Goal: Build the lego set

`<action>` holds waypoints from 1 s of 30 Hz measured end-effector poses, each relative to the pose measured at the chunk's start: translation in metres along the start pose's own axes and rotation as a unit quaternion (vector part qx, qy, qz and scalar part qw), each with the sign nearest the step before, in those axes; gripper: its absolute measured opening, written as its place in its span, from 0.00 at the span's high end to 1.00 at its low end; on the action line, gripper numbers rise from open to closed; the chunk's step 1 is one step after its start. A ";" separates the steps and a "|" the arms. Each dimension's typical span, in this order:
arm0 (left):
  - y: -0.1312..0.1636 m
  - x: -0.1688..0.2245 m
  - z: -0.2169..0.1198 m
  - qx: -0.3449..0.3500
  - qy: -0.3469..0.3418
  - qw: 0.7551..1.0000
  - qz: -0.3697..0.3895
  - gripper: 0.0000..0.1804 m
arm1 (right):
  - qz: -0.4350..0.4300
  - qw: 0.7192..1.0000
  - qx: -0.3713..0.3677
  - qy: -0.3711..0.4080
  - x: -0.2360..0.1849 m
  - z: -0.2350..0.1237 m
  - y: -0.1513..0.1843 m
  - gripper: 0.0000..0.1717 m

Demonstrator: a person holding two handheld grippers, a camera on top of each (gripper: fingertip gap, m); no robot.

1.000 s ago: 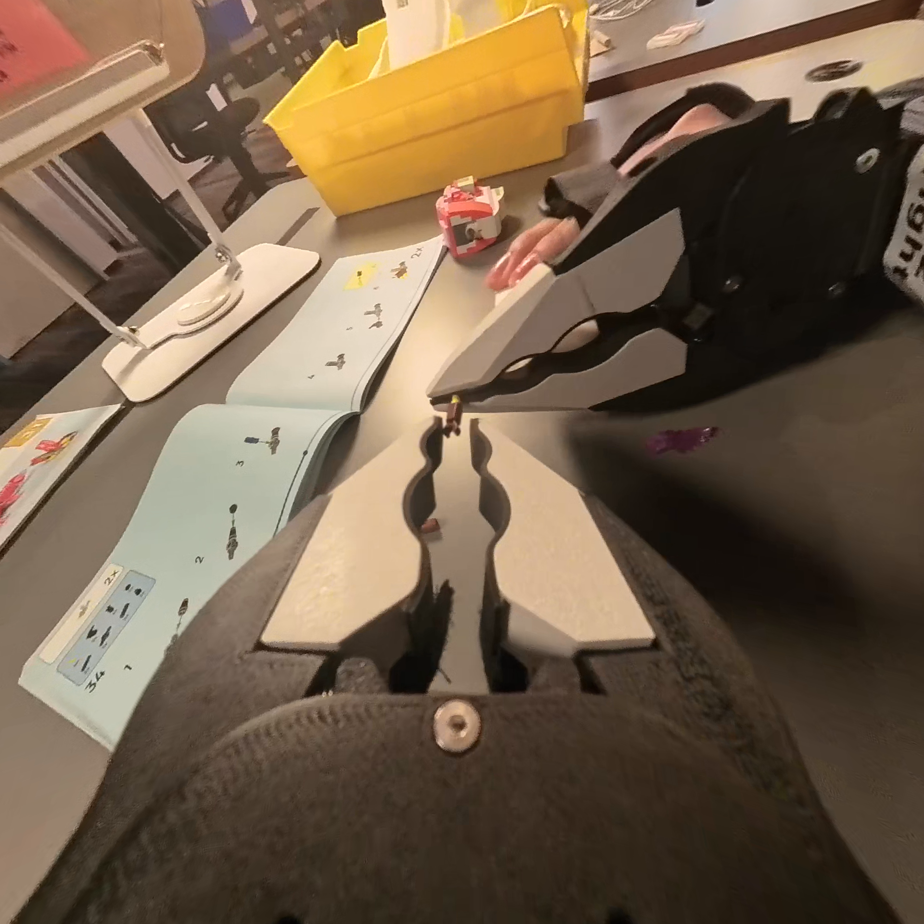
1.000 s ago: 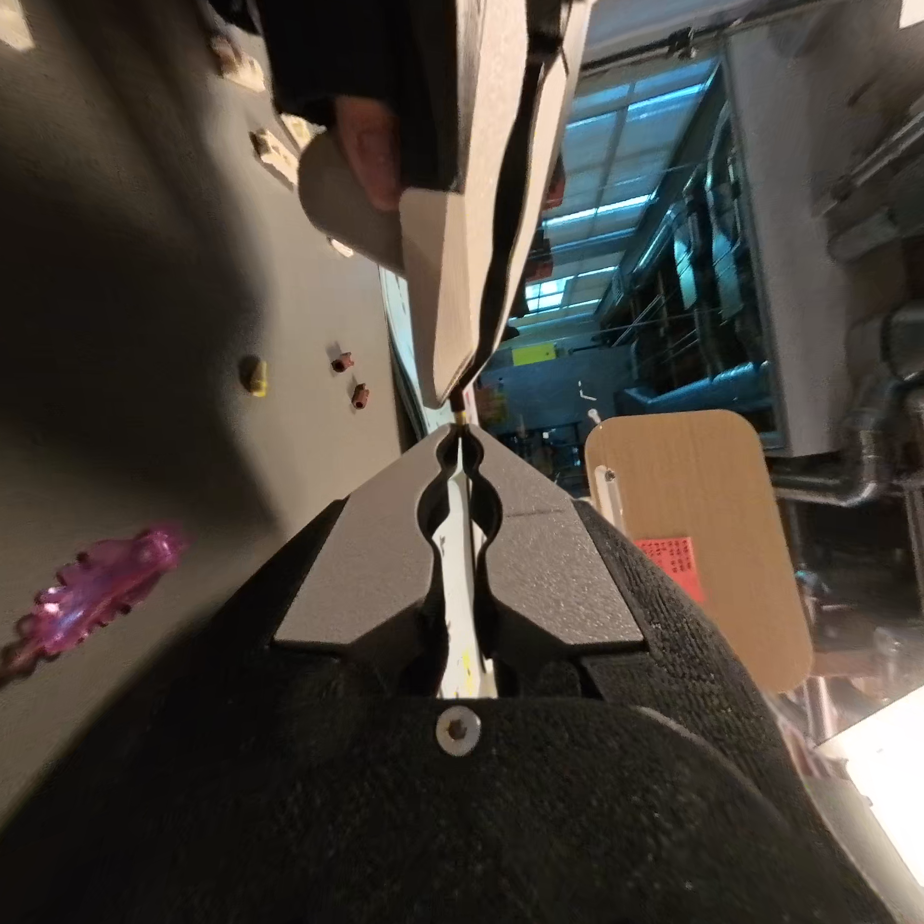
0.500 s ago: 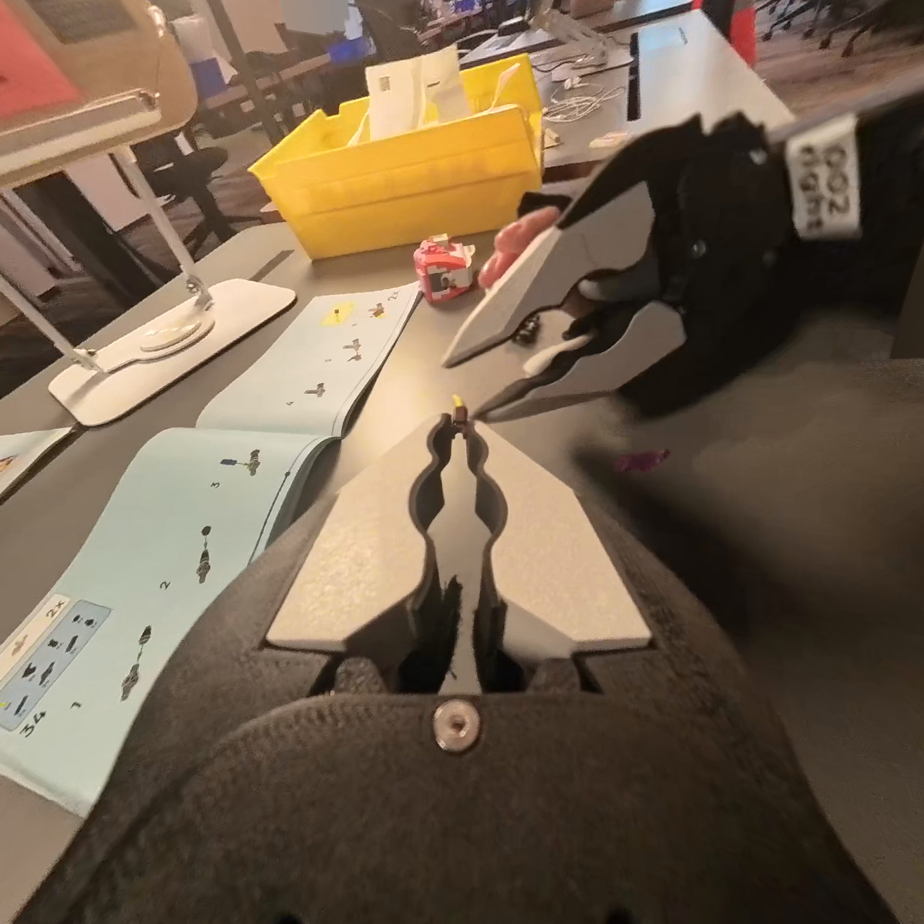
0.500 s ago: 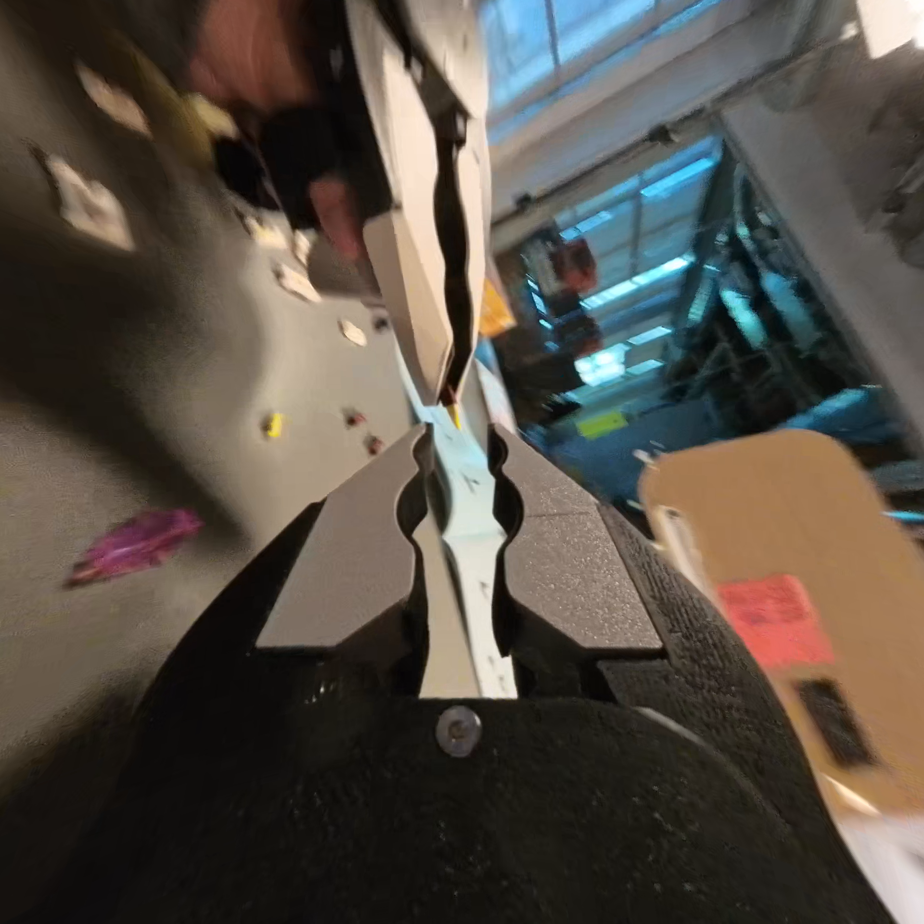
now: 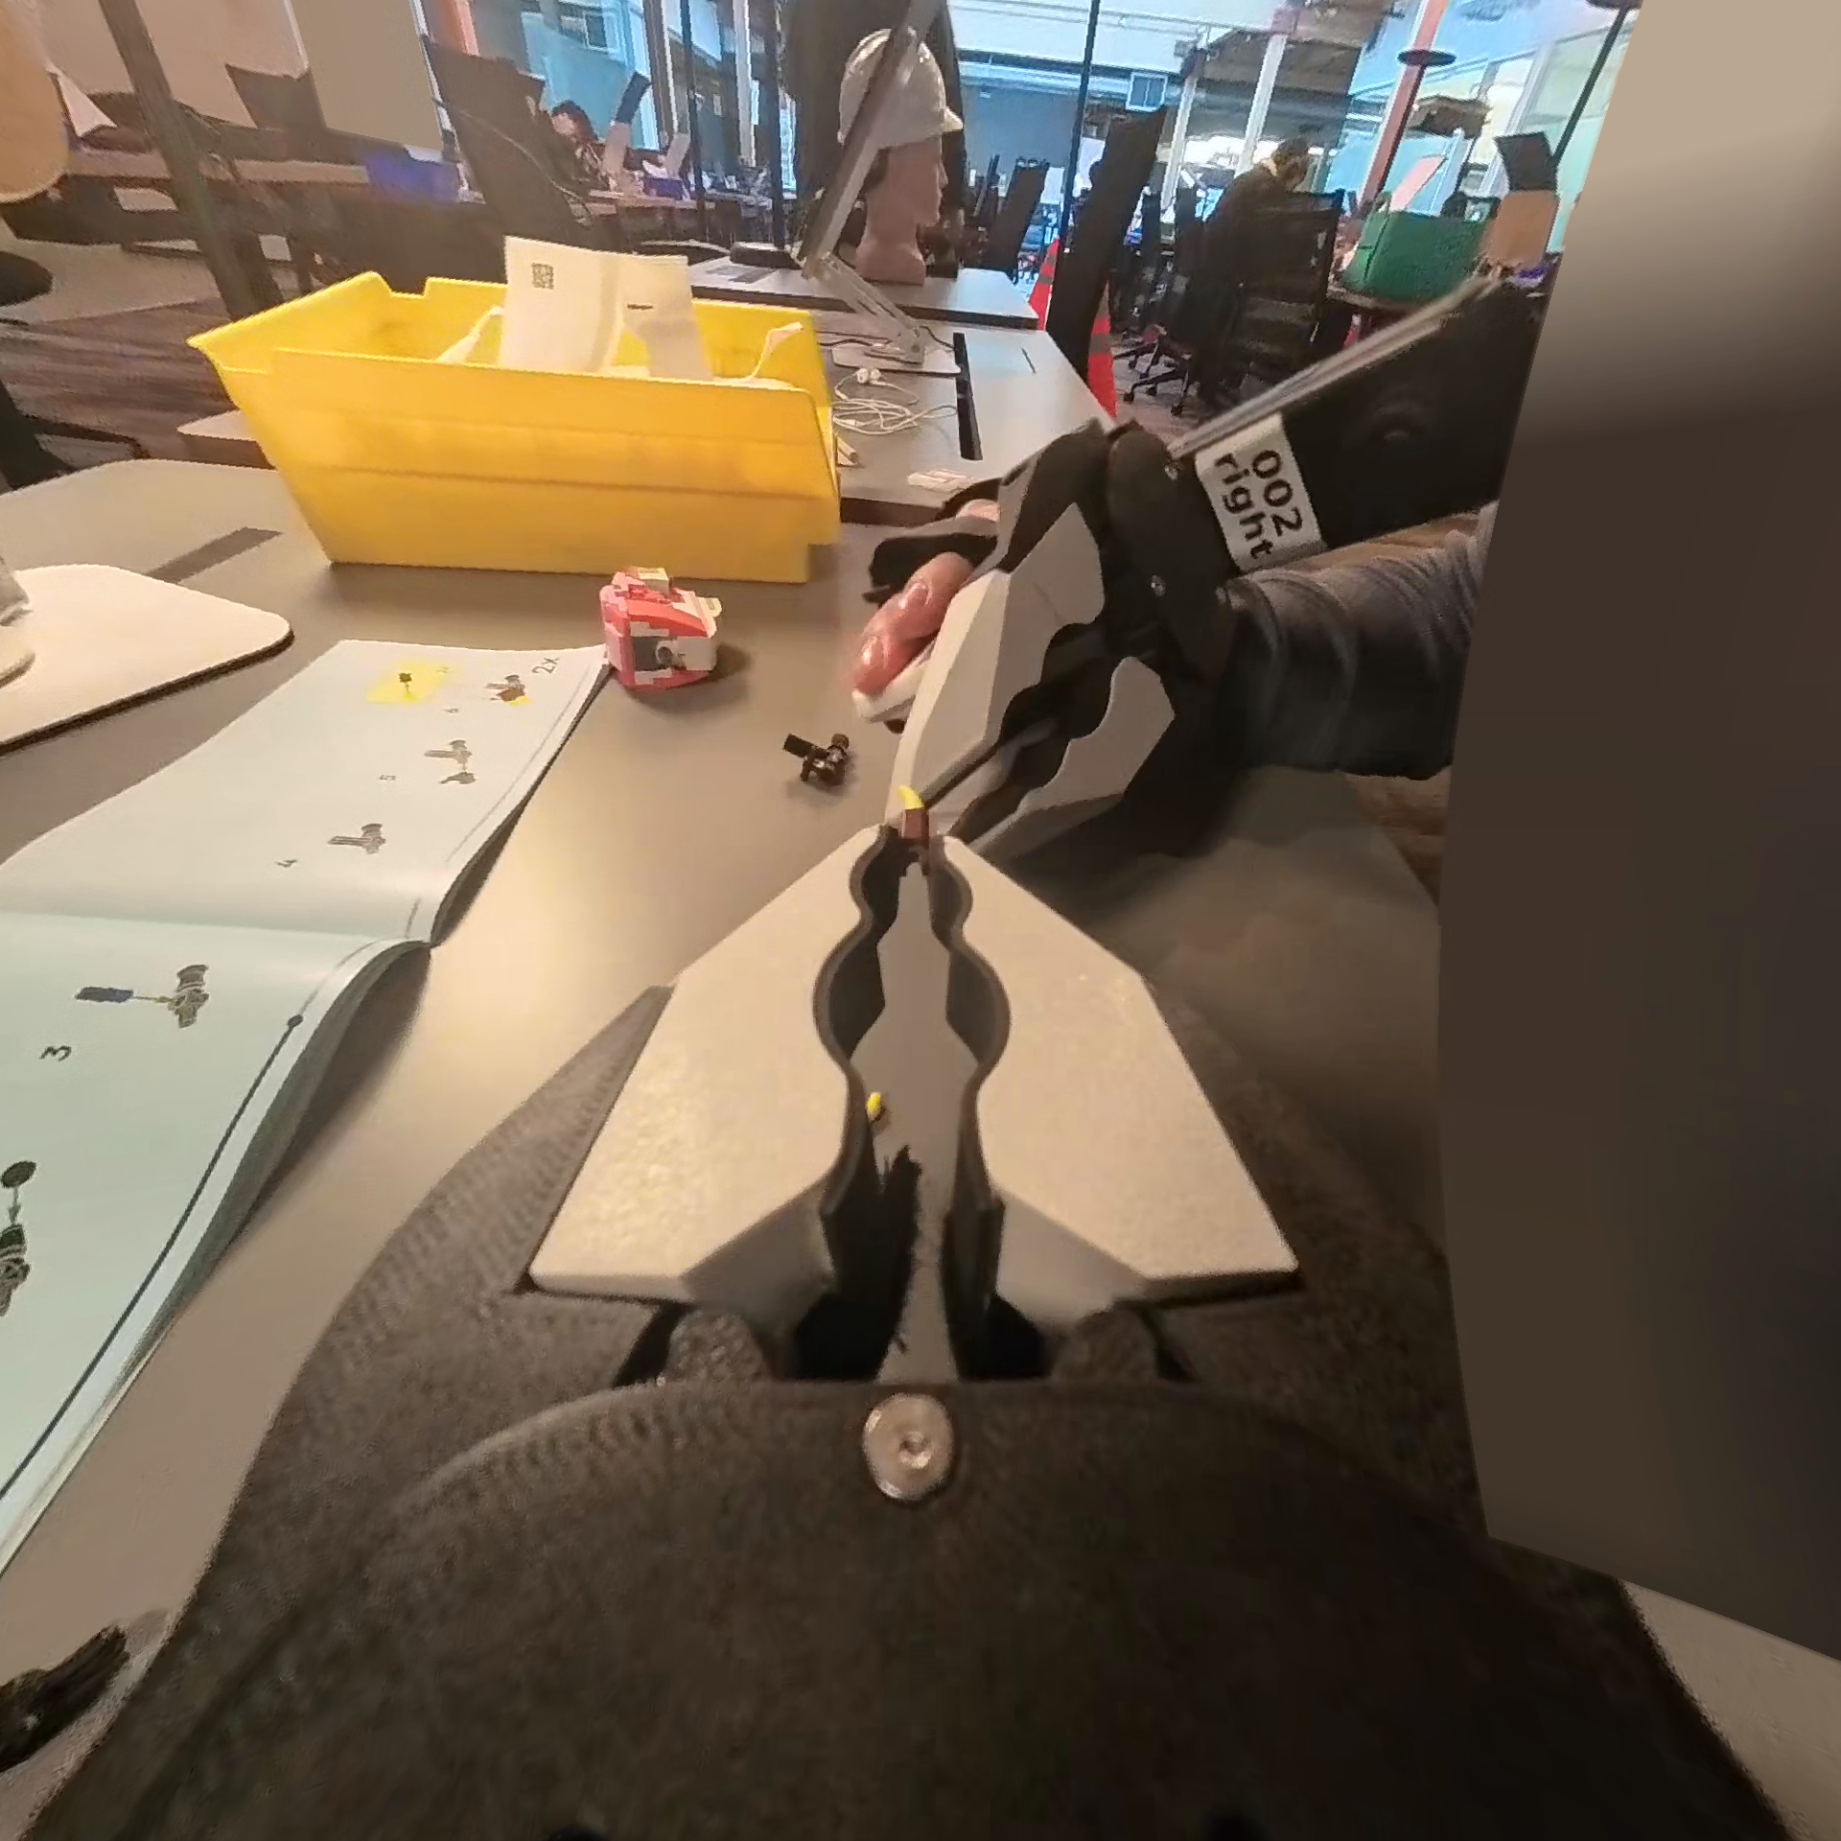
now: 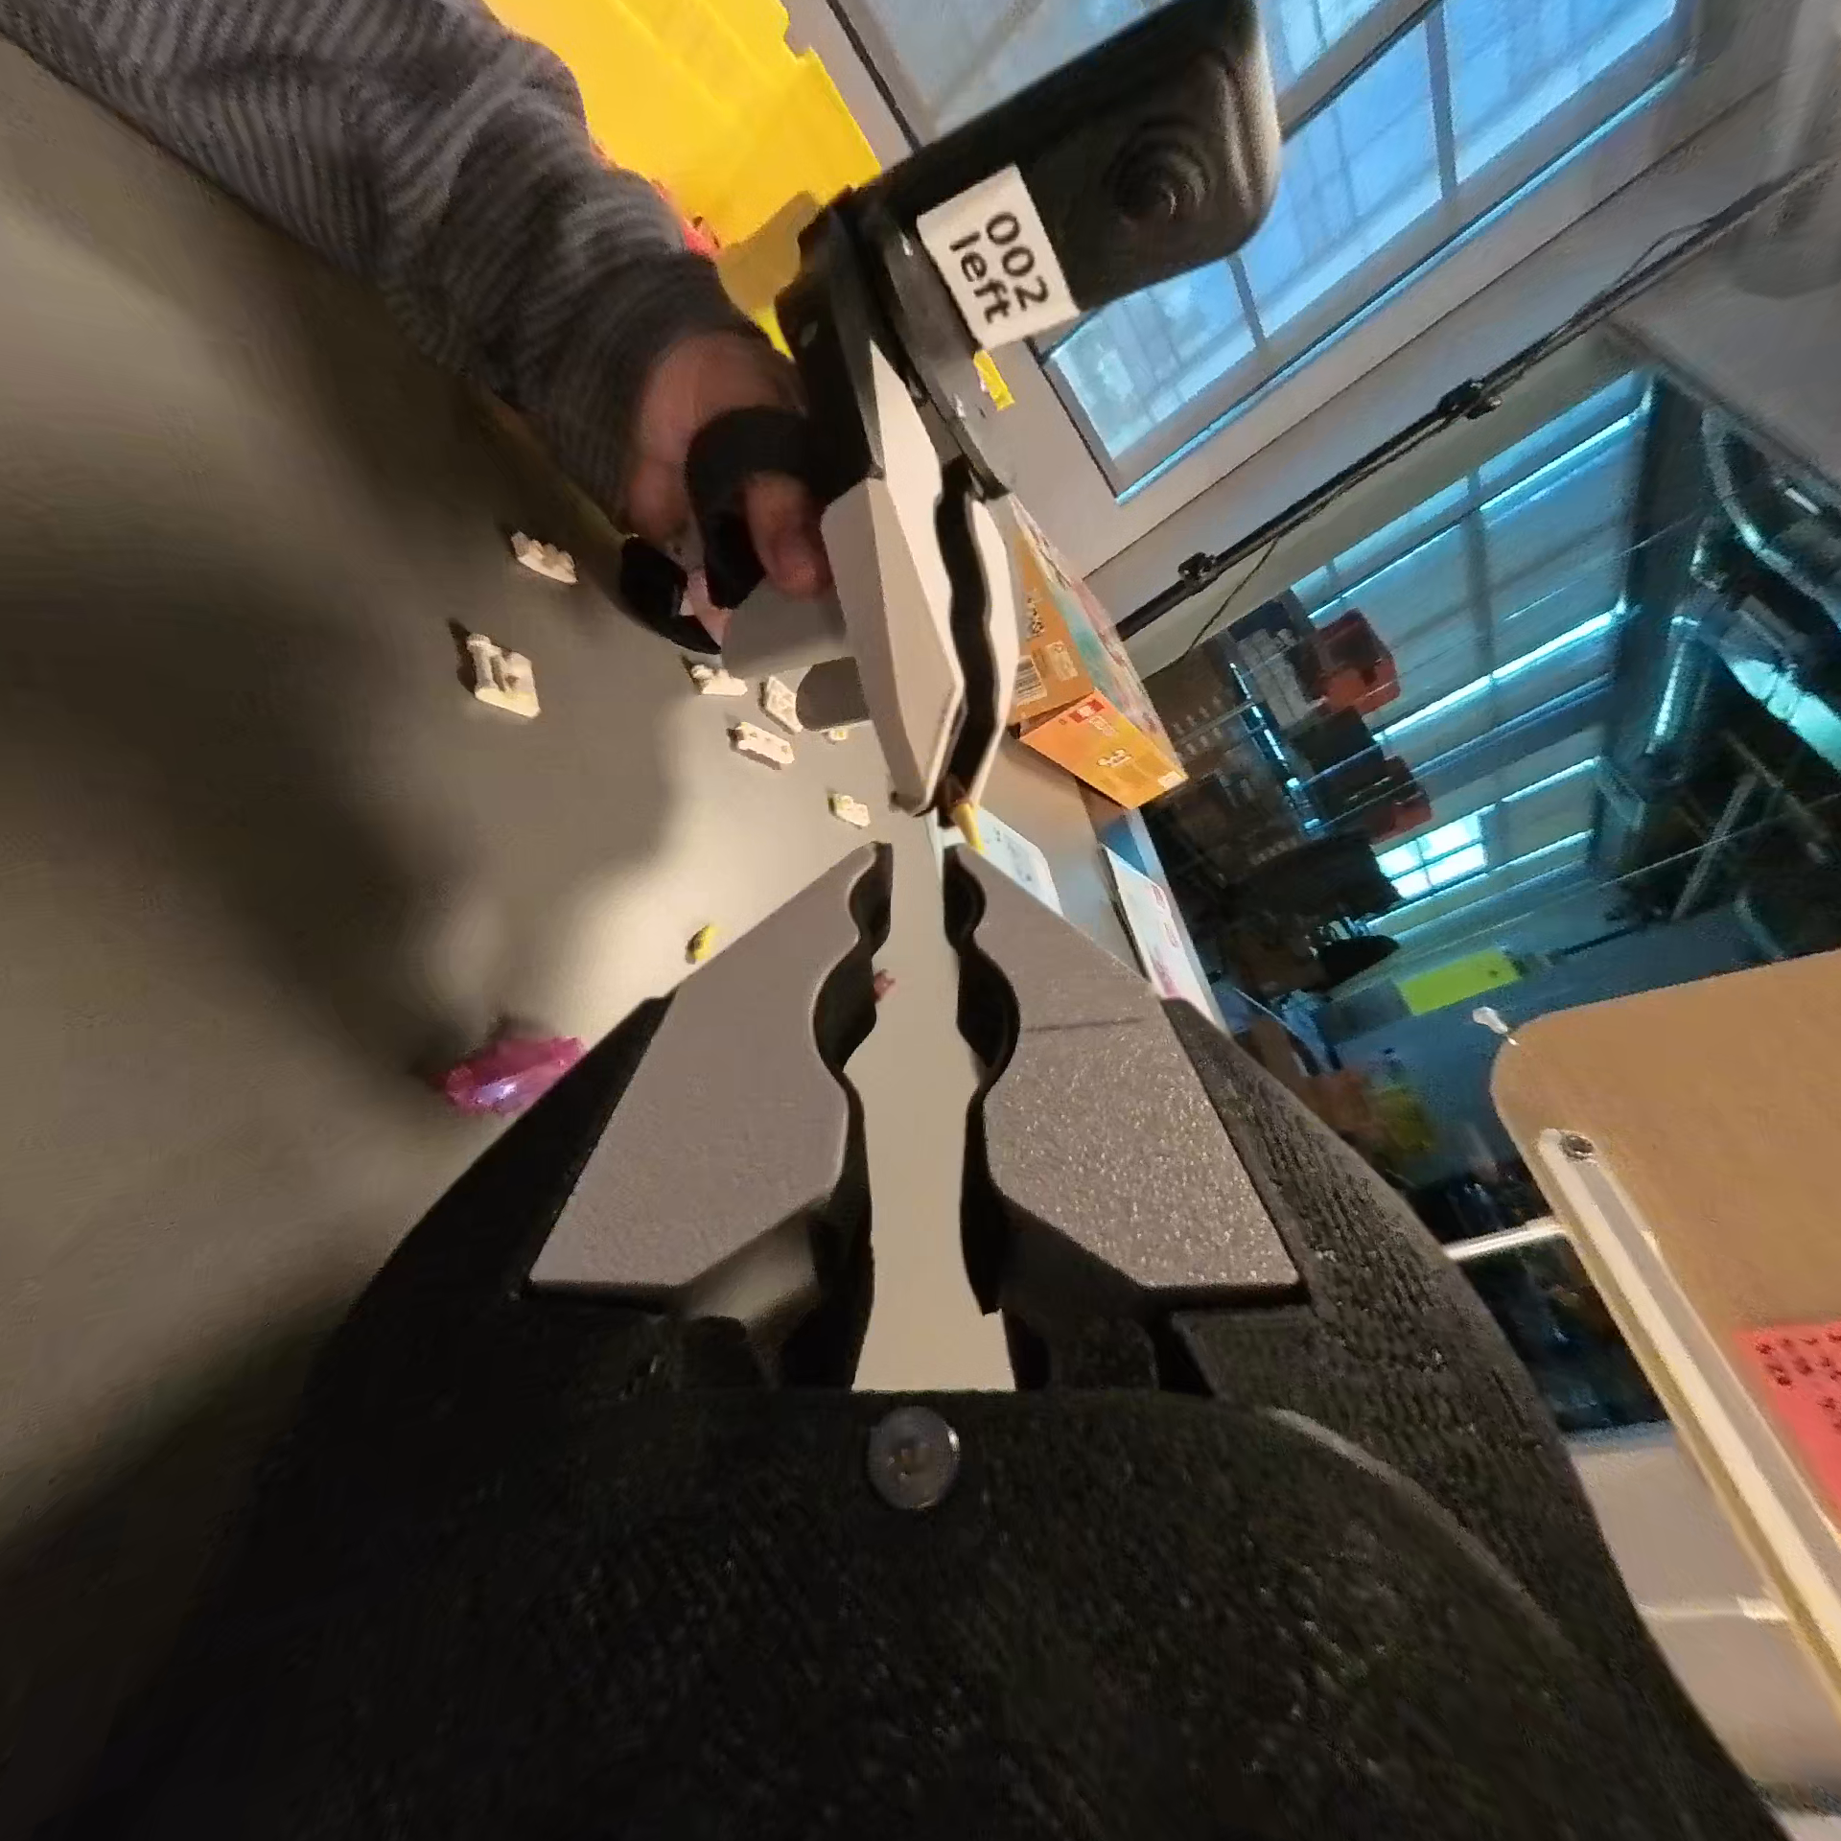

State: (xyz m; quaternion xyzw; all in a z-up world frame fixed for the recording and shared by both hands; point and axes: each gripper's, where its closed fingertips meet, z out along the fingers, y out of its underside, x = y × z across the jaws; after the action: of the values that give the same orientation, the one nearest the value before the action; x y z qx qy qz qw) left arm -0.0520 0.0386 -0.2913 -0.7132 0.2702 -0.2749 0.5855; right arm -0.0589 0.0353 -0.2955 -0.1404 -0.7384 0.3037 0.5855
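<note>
Grippers: two are counted, each held in a person's hand. The left gripper [image 5: 909,835] is seen from behind in its own view and from the front in the right wrist view [image 6: 941,797]; the right gripper [image 6: 915,859] is seen likewise in reverse [image 5: 921,792].
Left claw: clamped on one small brown piece with a yellow tip [image 5: 912,815], pinched at the very fingertips; the yellow tip pokes out beyond them.
Right claw: its two fingers [image 6: 757,1016] are seen slightly apart, with bare grey table showing between them; nothing is gripped. Its tips lie just beside the yellow tip.
Held piece: lifted above the grey table [image 5: 638,857], between the two grippers' tips.
Left view only: one open light-blue booklet [image 5: 249,877], one yellow bin [image 5: 538,468] with white paper in it, one red-and-white block build [image 5: 659,638], one small black piece [image 5: 819,759], one white lamp base [image 5: 120,648].
Right view only: about six small white pieces [image 6: 498,677] scattered on the table, one loose yellow piece [image 6: 702,941], one purple clear piece [image 6: 508,1076], one orange box [image 6: 1106,742], one wooden board [image 6: 1684,1126].
In the way: much of each view is blocked by the gripper's own black body; a dark blurred mass covers the right edge of the left view.
</note>
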 end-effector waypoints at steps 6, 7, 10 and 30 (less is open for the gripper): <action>0.003 0.002 0.002 -0.013 0.002 1.000 0.005 0.98 | 0.003 1.000 0.000 0.017 0.007 -0.002 0.000 0.92; 0.005 0.003 0.003 -0.018 0.005 1.000 0.009 0.98 | 0.012 1.000 0.006 0.014 0.007 -0.002 -0.001 0.93; 0.004 0.005 0.003 -0.016 0.009 1.000 0.007 0.98 | 0.017 1.000 0.012 0.009 0.005 -0.002 -0.003 0.99; 0.009 0.014 0.018 -0.123 -0.134 0.900 0.396 0.98 | 0.510 0.815 0.011 -0.277 -0.014 -0.024 -0.005 1.00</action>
State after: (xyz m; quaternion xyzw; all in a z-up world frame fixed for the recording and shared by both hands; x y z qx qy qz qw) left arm -0.0305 0.0397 -0.3022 -0.6438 0.4809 0.1126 0.5845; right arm -0.0314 0.0306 -0.2999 -0.4001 -0.6887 0.5927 0.1194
